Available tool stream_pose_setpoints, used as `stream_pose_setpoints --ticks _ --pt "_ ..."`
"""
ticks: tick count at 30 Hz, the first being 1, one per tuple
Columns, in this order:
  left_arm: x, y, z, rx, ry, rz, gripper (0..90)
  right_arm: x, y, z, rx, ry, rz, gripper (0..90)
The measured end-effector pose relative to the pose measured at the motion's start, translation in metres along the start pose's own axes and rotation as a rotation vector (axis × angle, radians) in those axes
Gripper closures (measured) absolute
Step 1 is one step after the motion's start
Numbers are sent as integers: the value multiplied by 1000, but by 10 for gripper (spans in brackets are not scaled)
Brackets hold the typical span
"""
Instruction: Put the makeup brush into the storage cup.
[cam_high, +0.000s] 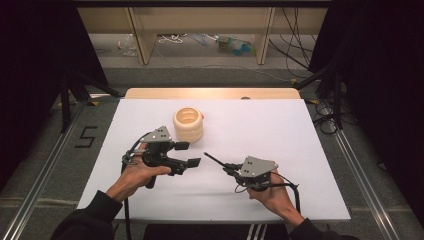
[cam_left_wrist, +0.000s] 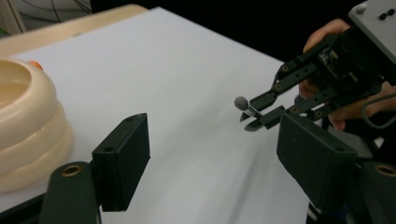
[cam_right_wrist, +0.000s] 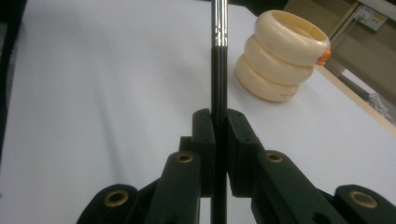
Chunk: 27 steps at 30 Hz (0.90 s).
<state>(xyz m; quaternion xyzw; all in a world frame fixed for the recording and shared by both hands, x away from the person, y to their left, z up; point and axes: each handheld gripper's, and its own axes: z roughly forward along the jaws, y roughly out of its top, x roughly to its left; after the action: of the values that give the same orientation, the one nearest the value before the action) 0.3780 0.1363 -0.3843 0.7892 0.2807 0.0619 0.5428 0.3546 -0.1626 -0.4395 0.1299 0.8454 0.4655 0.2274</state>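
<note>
Brush held, holder ahead
Right gripper (cam_right_wrist: 219, 135) clamps the brush (cam_right_wrist: 218, 70); left gripper (cam_left_wrist: 210, 149) gapes wide. Tip it upright before lowering into the holder (cam_high: 188, 124).

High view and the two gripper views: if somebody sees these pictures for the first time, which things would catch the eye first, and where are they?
Probably the cream ribbed holder, standing upright toward the far side of the white table with its mouth open. Next, the thin black brush clamped in the right gripper, pointing out toward the table's middle. The left gripper is open, holding nothing, just on the person's side of the holder.
</note>
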Motion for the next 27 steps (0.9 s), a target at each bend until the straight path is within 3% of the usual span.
stream_pose_setpoints --ticks 7,9,11,13,20,23,25,26,27 --pt "-7 -5 -1 -110 58 40 240 -7 -3 -2 -79 23 146 838" --pt "-7 -6 0 -135 76 89 240 -9 -5 -2 -94 15 172 838" --pt "-10 -10 2 -156 89 86 239 -11 -4 -2 -109 20 210 837" --pt "-11 -15 3 -181 95 69 239 -11 -4 -1 -122 10 211 837" --pt "-18 -23 8 -200 137 117 227 -9 -3 2 -135 17 221 837" --pt "-18 -25 11 -198 137 113 222 -7 -2 3 -142 40 245 837" --pt "-17 -27 13 -201 142 112 219 -7 -1 3 -147 25 221 837" --pt "-15 -26 14 -205 144 146 218 -6 -1 3 -156 21 225 837" --pt "-16 -28 14 -199 138 125 214 -5 0 4 -154 26 227 837"
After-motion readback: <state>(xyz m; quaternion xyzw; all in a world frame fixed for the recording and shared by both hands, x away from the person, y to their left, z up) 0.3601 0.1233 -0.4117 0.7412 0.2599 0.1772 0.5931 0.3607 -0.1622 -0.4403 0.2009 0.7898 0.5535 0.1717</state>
